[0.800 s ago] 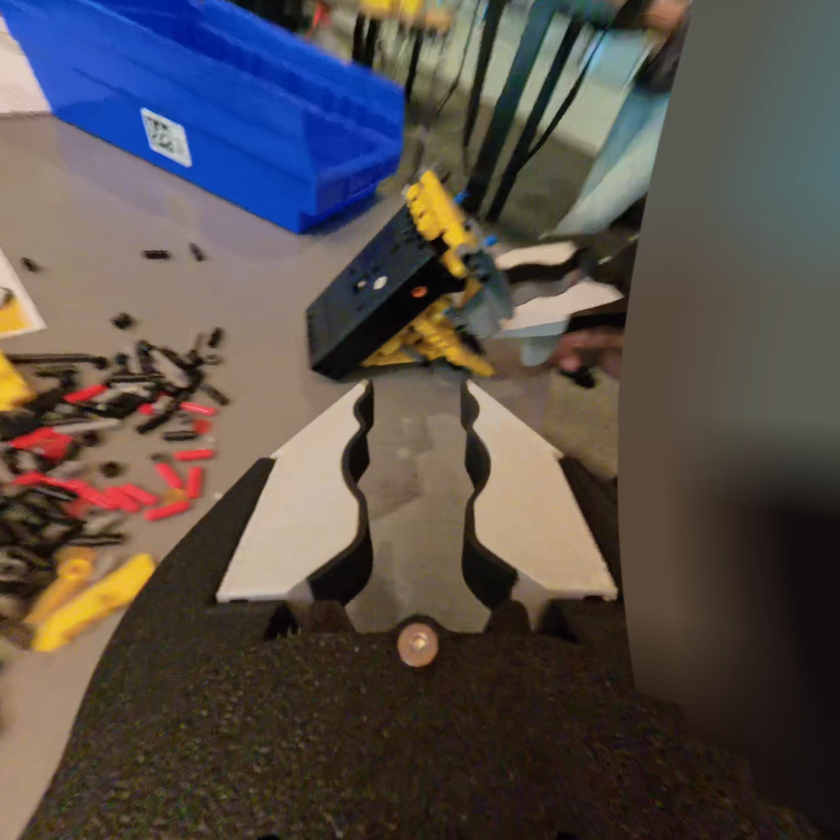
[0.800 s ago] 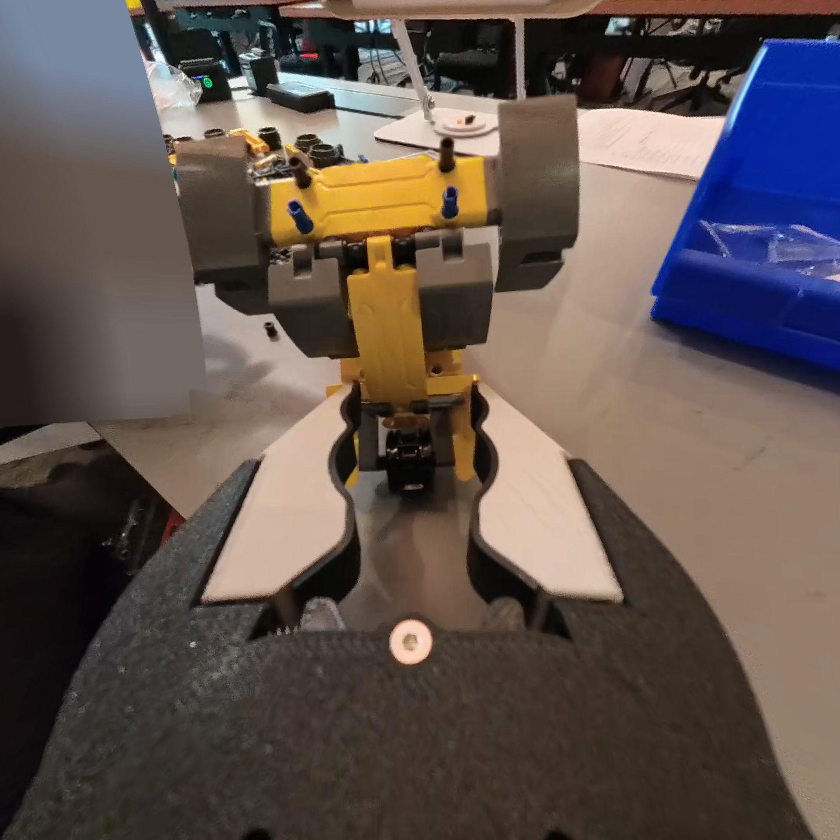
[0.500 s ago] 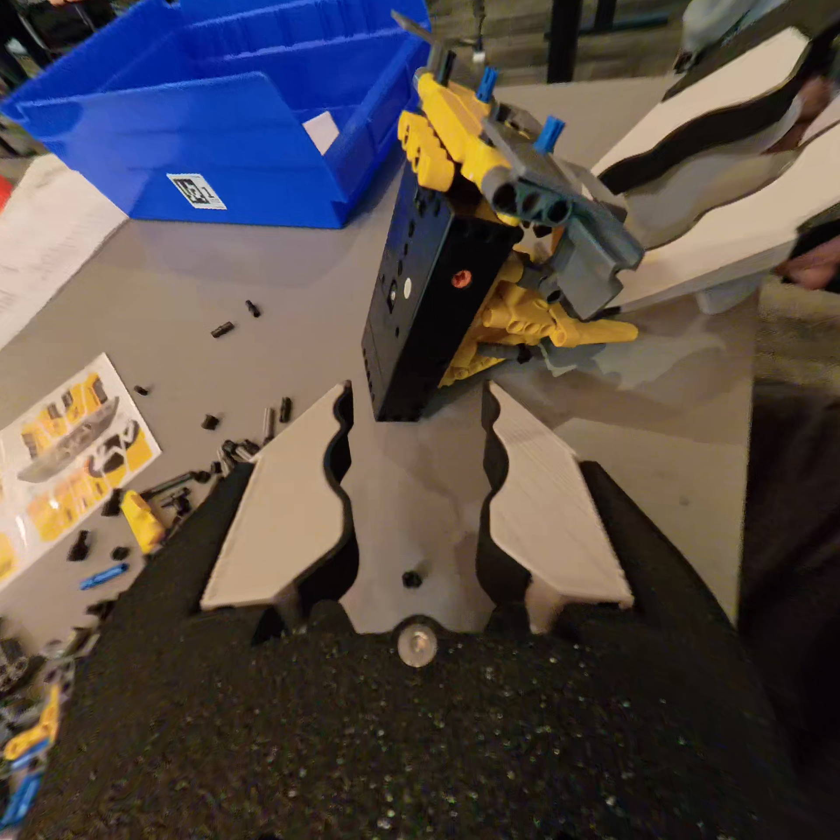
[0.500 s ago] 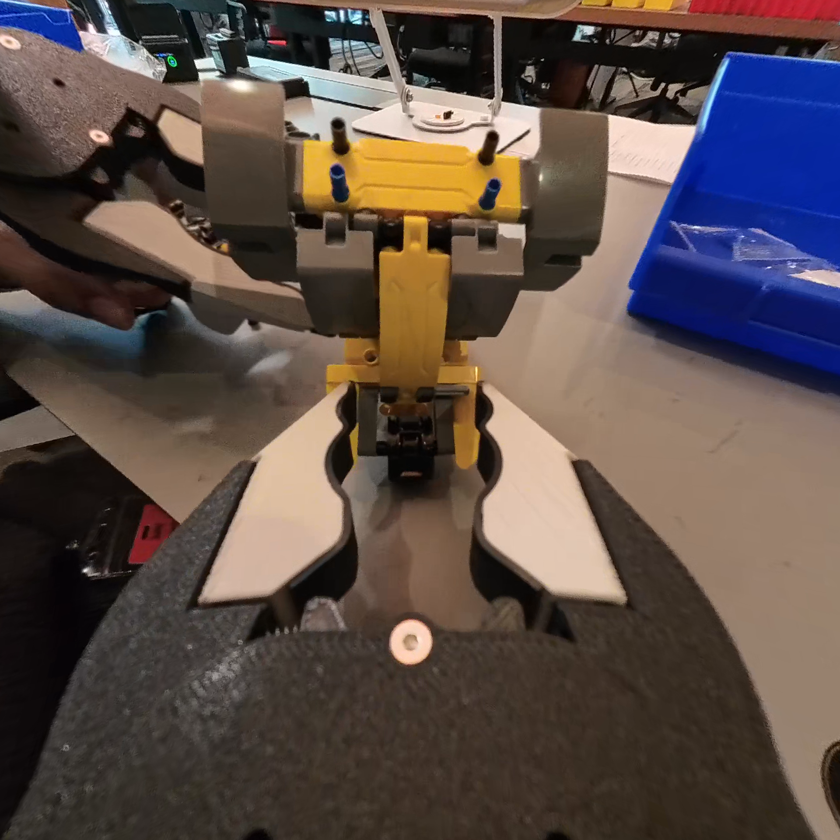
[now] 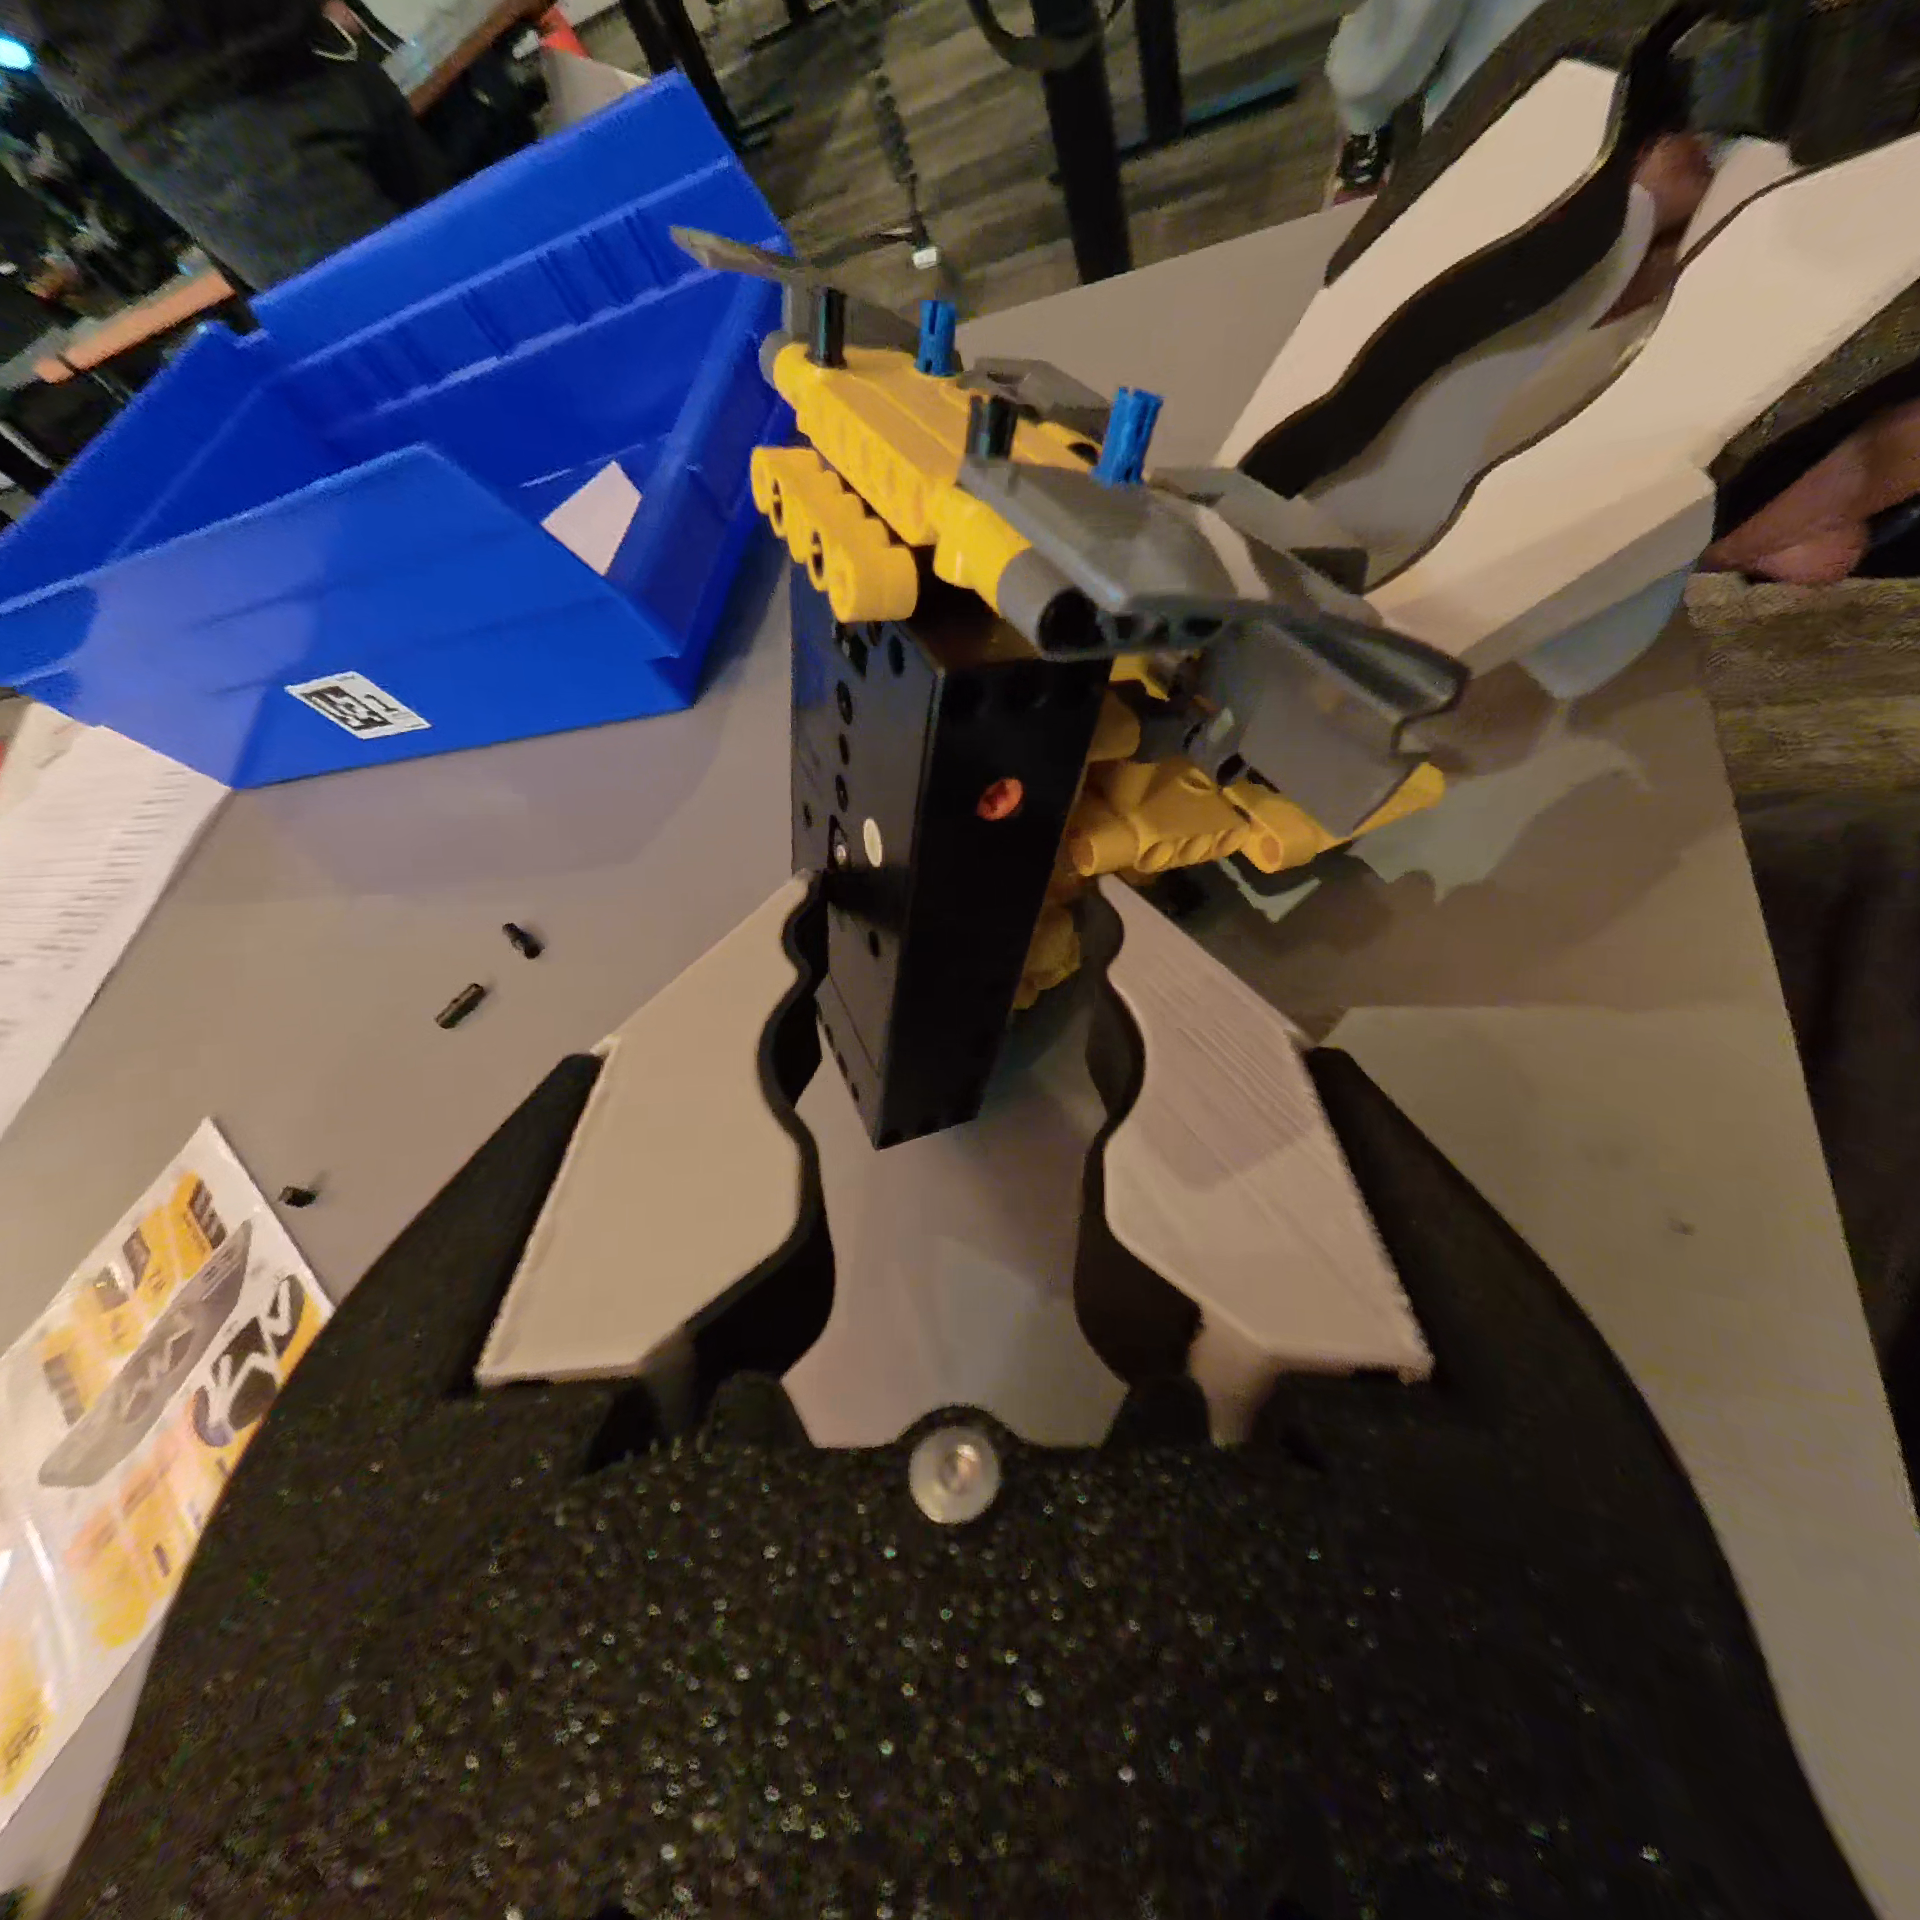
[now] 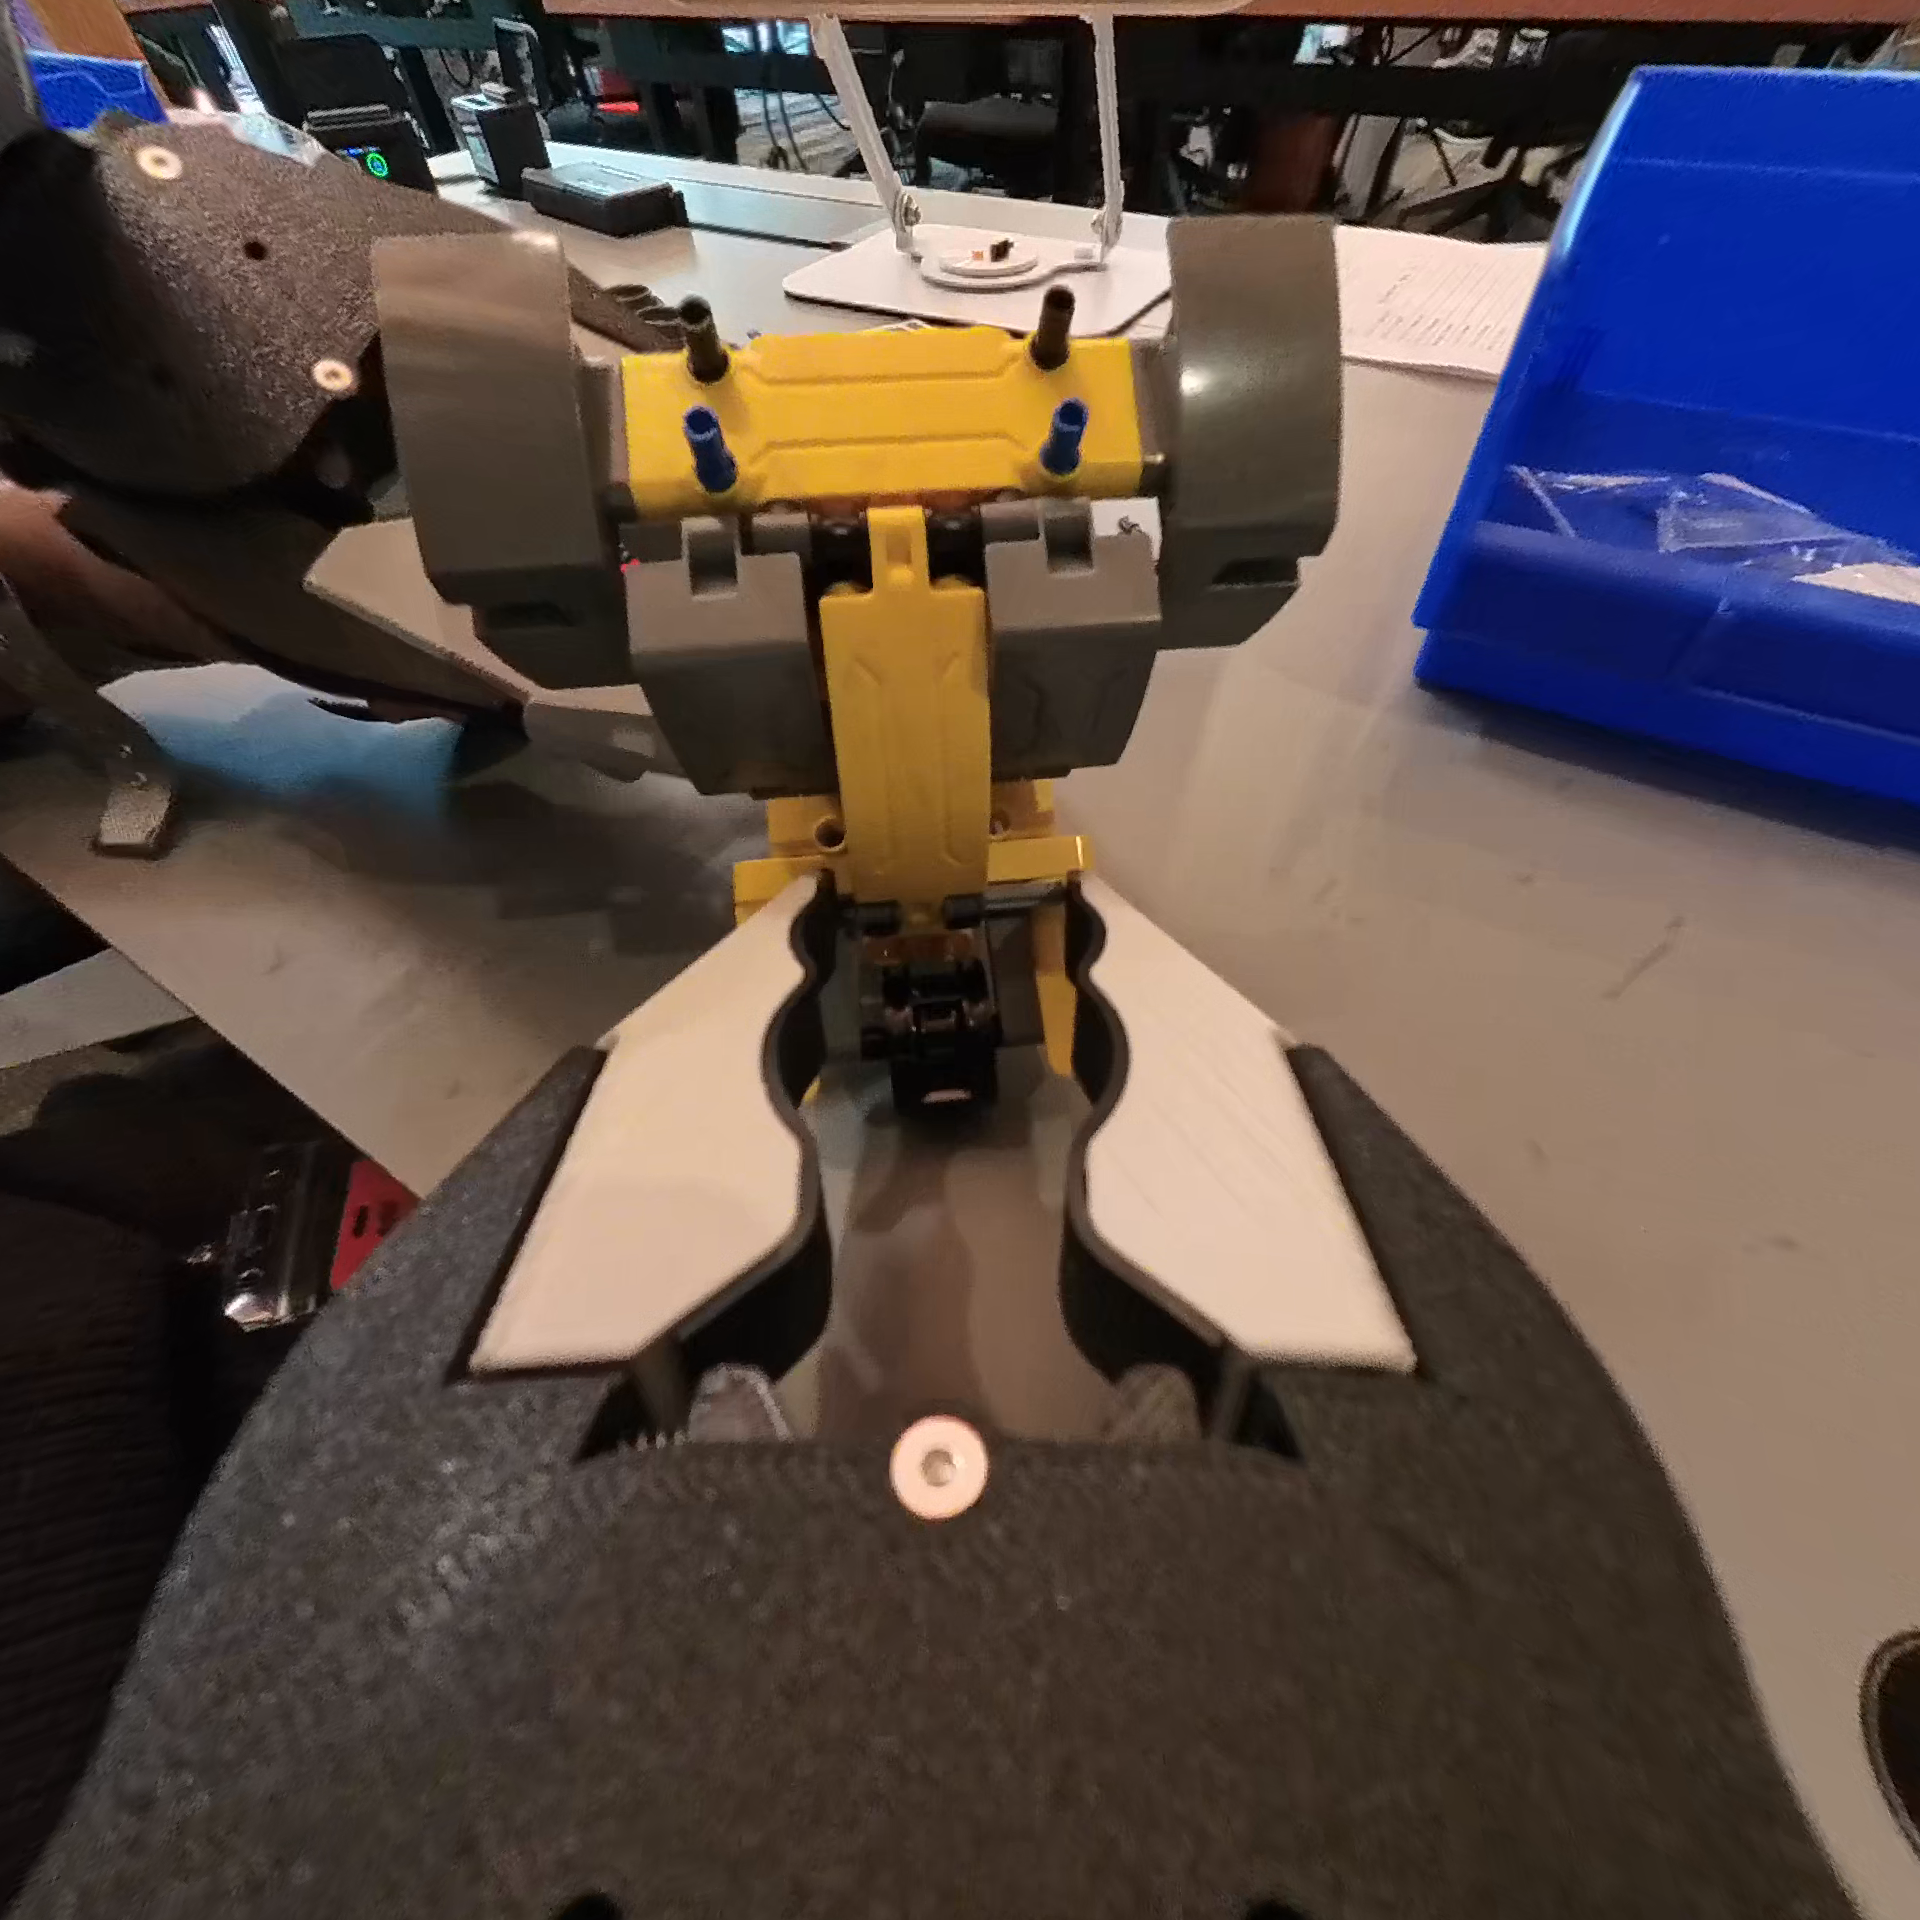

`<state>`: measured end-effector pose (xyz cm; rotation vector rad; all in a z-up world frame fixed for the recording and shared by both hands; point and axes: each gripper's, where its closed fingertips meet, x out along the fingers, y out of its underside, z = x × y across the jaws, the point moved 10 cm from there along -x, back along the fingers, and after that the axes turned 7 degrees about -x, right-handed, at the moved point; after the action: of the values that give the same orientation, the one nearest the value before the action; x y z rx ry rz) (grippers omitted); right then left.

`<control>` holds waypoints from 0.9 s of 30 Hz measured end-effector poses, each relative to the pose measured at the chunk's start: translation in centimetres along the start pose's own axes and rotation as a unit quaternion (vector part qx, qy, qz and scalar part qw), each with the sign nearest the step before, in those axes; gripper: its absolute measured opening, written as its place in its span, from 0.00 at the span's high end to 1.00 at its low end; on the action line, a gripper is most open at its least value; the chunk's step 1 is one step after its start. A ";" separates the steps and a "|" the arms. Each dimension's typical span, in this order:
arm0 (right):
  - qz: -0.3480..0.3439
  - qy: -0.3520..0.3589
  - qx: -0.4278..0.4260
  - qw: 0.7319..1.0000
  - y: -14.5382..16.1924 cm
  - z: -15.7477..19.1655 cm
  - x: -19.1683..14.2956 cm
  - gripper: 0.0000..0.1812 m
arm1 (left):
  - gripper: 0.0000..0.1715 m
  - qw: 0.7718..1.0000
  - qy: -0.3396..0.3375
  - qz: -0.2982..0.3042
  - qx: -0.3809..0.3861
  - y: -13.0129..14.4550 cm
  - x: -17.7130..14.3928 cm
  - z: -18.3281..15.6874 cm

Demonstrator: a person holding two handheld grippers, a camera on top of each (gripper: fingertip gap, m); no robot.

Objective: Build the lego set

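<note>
Brick-built model held between two grippers above the grey table (image 5: pixel 364 935).

The right gripper (image 6: pixel 940 914) grips the yellow-and-grey model (image 6: pixel 904 623) by its narrow yellow lower end, fingers closed narrowly on it; grey curved panels and blue pins stand beyond the fingertips. The left gripper (image 5: pixel 951 935) has its fingers spread wider than the model's black block (image 5: pixel 914 862), which sits between the tips; contact cannot be confirmed. Judged rigid and light, but press-fitted: panels and pins may detach under side load. Grip the solid block or yellow frame, not the panels. A blue bin (image 5: pixel 343 520) lies left of the left fingers; small black pins (image 5: pixel 462 1003) lie nearby.
</note>
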<state>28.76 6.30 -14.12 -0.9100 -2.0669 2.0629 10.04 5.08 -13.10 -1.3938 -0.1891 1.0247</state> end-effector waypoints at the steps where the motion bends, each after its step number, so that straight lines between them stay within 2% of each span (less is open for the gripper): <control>1: 0.000 -0.002 0.005 1.000 0.1 -0.1 -0.1 0.76 | 0.73 1.000 -0.006 0.000 0.003 0.0 0.0 -0.1; 7: 0.003 -0.021 0.018 1.000 0.6 -0.6 -0.6 0.78 | 0.76 1.000 -0.004 -0.007 -0.007 -0.1 0.0 0.0; 12: 0.000 -0.005 -0.021 1.000 0.3 -0.4 -0.5 0.77 | 0.76 1.000 -0.008 -0.008 0.001 -0.1 -0.1 -0.2; 22: 0.004 -0.015 -0.022 1.000 0.3 -0.3 -0.3 0.79 | 0.76 1.000 -0.007 -0.008 -0.001 0.0 0.0 -0.2; 27: 0.001 -0.053 -0.012 0.999 0.3 -1.1 -0.1 0.79 | 0.76 1.000 -0.006 -0.007 -0.004 -0.1 0.0 -0.2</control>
<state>29.48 7.18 -14.26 -0.8232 -2.1478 2.1371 10.18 4.97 -13.08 -1.3930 -0.2123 1.0212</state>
